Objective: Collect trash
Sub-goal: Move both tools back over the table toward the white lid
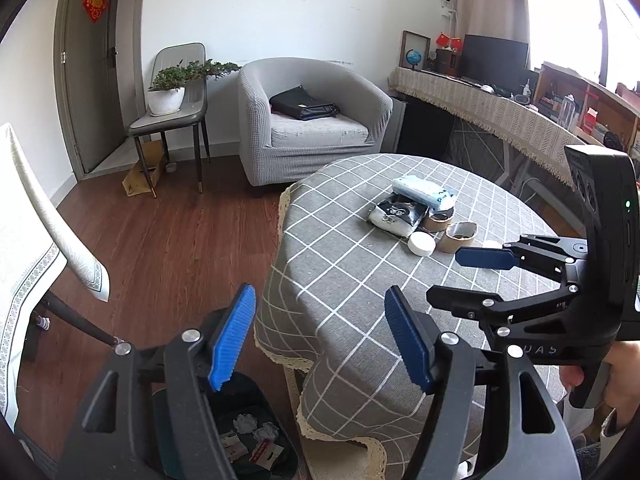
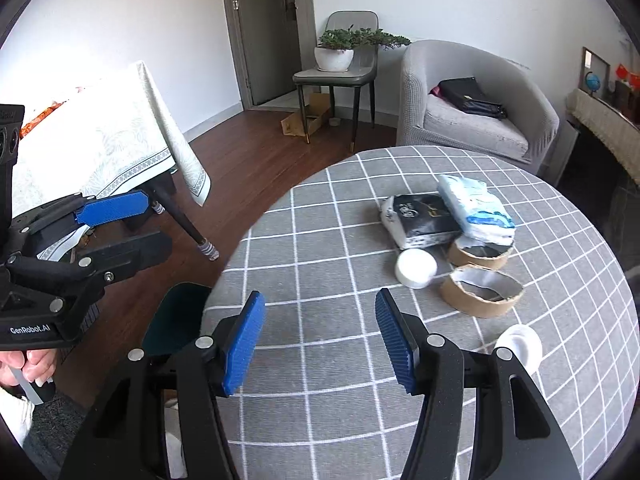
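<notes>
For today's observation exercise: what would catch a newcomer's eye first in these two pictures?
Probably the little heap of litter mid-table on the grey checked tablecloth: packets, cardboard rings, white lids. Next, the bin on the floor beside the table, already holding crumpled paper. Both the left gripper and right gripper are empty.

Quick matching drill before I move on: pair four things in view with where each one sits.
Things:
1. black bag
2. potted plant
3. crumpled paper
4. white lid

Places:
A. on the grey side chair
B. on the checked tablecloth
C. on the armchair seat
D. in the dark bin by the table

Pairs: 1-C, 2-A, 3-D, 4-B
</notes>
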A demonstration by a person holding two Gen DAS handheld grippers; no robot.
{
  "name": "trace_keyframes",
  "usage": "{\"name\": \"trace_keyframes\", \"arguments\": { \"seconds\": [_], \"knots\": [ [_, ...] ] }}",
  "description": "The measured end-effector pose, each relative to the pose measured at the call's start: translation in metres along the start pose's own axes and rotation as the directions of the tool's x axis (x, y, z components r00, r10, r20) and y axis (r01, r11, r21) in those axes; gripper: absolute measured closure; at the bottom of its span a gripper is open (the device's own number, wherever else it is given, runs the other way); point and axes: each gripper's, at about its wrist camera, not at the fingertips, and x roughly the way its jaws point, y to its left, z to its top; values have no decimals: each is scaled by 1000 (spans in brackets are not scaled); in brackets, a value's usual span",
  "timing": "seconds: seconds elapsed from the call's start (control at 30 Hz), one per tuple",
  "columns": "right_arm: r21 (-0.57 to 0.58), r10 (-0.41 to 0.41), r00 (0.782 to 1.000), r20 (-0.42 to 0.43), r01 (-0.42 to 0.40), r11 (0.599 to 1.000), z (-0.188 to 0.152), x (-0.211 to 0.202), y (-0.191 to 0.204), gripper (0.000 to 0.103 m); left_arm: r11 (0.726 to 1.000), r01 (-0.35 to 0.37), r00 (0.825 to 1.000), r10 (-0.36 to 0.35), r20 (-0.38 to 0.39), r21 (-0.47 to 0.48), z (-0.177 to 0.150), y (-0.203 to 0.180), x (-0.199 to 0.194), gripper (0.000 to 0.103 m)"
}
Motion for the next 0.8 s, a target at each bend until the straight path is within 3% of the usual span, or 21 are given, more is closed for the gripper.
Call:
{"name": "trace_keyframes", "arguments": {
  "seconds": [0.43, 0.53, 0.8],
  "knots": [
    [31, -105, 994, 8, 105, 994, -15, -22, -72, 45, 998, 53, 998, -52, -36, 43, 20, -54, 51, 34],
    [44, -119, 993, -3, 119, 992, -20, -25, -88, 45, 996, 66, 996, -63, -57, 52, 22, -65, 65, 44],
    [36, -132, 989, -61, 134, 990, -31, -18, -115, 45, 993, 84, 990, -74, -123, 83, 23, -86, 102, 49]
  ]
}}
